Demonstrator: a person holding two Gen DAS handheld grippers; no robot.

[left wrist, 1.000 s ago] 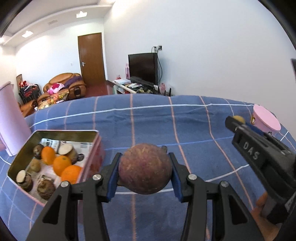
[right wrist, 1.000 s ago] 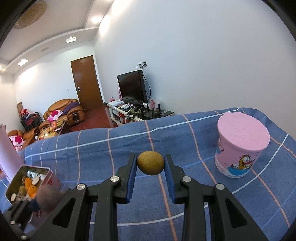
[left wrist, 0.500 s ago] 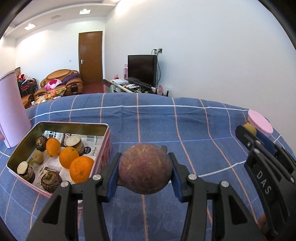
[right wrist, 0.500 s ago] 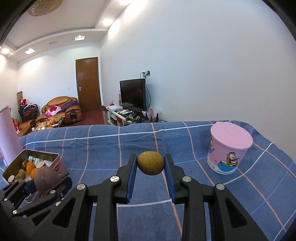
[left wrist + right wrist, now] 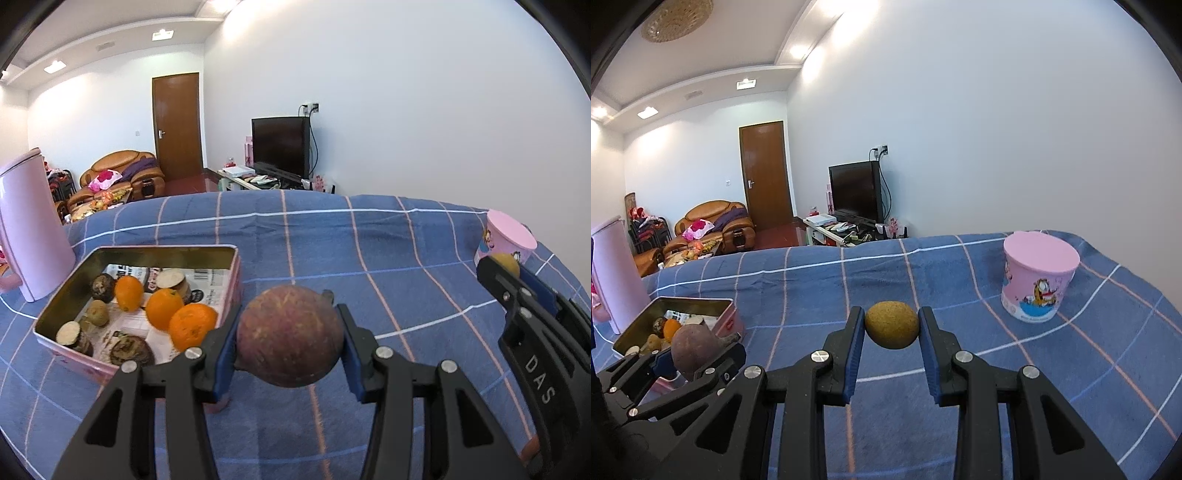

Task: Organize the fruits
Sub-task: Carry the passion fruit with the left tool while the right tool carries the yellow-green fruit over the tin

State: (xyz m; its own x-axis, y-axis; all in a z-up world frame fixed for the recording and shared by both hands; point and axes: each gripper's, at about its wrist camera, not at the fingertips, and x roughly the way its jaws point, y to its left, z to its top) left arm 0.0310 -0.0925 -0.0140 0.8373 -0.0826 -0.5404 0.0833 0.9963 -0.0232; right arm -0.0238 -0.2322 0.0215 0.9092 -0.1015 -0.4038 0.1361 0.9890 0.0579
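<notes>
Left wrist view: the left gripper (image 5: 290, 336) clamps a round, rough purple-brown fruit (image 5: 290, 336) above checked cloth (image 5: 369, 243); the metal tin (image 5: 225, 266) sits at ten o'clock.

Right wrist view: the right gripper (image 5: 891, 325) pinches a small, matte, yellowish-brown fruit (image 5: 891, 325); a smooth pink tub (image 5: 1038, 280) stands at two o'clock.

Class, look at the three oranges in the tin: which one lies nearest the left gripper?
The largest orange, at the tin's near corner, just beside the left gripper's finger; the other two lie farther back.

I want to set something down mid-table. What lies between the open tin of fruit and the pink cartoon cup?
In the right wrist view, only bare blue checked cloth stretches between tin and pink cup.
</notes>
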